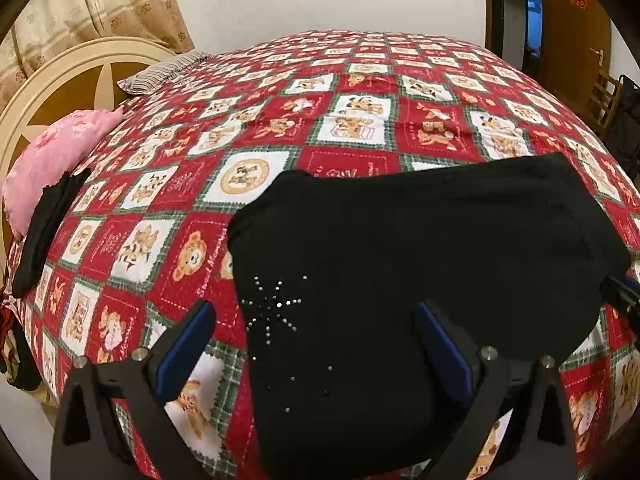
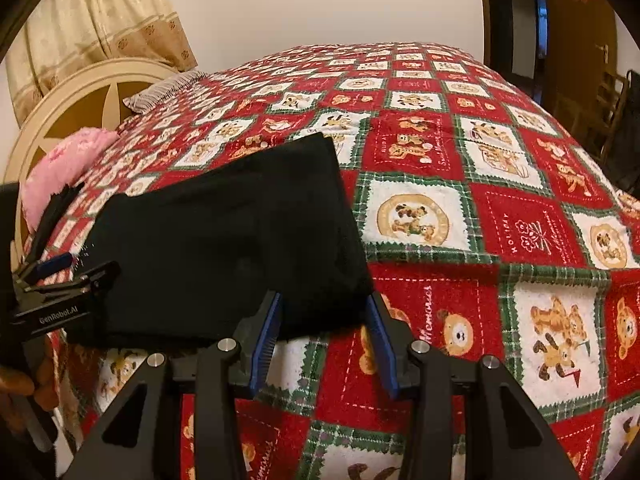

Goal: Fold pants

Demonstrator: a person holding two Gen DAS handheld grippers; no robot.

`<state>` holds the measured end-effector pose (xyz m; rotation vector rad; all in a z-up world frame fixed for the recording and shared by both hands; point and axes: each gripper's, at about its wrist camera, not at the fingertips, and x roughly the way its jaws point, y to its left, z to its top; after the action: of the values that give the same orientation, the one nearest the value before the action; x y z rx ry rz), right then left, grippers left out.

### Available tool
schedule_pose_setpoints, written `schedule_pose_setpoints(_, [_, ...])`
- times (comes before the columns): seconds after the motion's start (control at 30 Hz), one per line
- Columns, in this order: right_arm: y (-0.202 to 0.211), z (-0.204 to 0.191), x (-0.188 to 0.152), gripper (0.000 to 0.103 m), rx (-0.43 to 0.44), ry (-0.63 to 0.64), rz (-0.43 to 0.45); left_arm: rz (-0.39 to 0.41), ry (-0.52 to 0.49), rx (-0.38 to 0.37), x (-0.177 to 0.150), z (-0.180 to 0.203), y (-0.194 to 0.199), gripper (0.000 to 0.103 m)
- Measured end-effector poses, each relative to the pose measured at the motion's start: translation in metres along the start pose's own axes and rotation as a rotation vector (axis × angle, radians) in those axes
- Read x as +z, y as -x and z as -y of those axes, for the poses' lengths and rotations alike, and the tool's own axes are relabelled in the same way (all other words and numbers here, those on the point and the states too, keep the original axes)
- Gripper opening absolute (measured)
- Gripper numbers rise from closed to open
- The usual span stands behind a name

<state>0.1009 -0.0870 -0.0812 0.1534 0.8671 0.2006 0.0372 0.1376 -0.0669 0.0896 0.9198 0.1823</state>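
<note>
- Pants (image 1: 420, 248): black, folded into a compact block, lying on the red checked bedspread (image 1: 280, 120); lower centre of the left wrist view, centre left of the right wrist view.
- Left gripper (image 1: 316, 344): jaws wide apart, straddling the near edge of the pants, nothing clamped.
- Right gripper (image 2: 326, 320): jaws partly apart at the pants' near right corner; not pressing the fabric.
- Pink pillow (image 1: 52, 160): left edge, beside the headboard (image 1: 60, 76).

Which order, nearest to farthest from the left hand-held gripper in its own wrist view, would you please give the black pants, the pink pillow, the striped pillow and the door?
From the left hand-held gripper:
1. Black pants, directly beneath and ahead of its open jaws.
2. Pink pillow, far left, by the headboard.
3. Striped pillow, farther up the left side.
4. Door, beyond the bed, upper right.
</note>
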Motion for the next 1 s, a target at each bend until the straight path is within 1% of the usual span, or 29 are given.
schedule_pose_setpoints(0.2, [-0.002,-0.005,-0.009,0.045,-0.017,0.008,0.005,0.013,-0.011,0.020,-0.006,0.004,0.003,0.101])
schedule_pose_setpoints(0.37, [-0.001,-0.007,-0.010,0.045,-0.028,0.020,-0.011,0.017,0.000,0.013,-0.015,0.006,0.007,0.101])
schedule_pose_setpoints(0.43, [0.003,-0.005,-0.009,0.045,-0.014,0.001,-0.022,0.020,-0.004,0.007,-0.018,0.006,0.010,0.101])
schedule_pose_setpoints(0.5, [0.011,0.000,-0.008,0.045,0.010,-0.039,-0.006,0.019,-0.006,-0.002,-0.022,0.005,0.015,0.101])
schedule_pose_setpoints(0.57, [0.023,-0.001,-0.006,0.045,0.013,-0.050,0.036,0.019,-0.006,-0.008,-0.023,0.003,0.020,0.101])
schedule_pose_setpoints(0.63, [0.033,-0.008,-0.004,0.045,0.006,-0.022,0.071,0.024,-0.007,-0.009,-0.024,0.001,0.026,0.101])
schedule_pose_setpoints(0.7, [0.039,-0.020,-0.002,0.045,-0.001,0.033,0.090,0.029,-0.007,-0.012,-0.025,0.000,0.031,0.101])
schedule_pose_setpoints(0.83, [0.039,-0.033,0.001,0.045,0.005,0.098,0.093,0.037,0.010,-0.033,-0.024,-0.005,0.037,0.101])
schedule_pose_setpoints(0.9, [0.034,-0.032,0.002,0.045,-0.001,0.099,0.076,0.031,0.017,-0.030,-0.024,-0.007,0.034,0.101])
schedule_pose_setpoints(0.97, [0.029,-0.027,0.003,0.045,0.004,0.078,0.049,0.003,0.010,-0.027,-0.025,-0.006,0.027,0.101])
schedule_pose_setpoints(1.0, [0.030,-0.023,0.004,0.045,0.008,0.066,0.055,-0.005,0.005,-0.026,-0.026,-0.006,0.025,0.101])
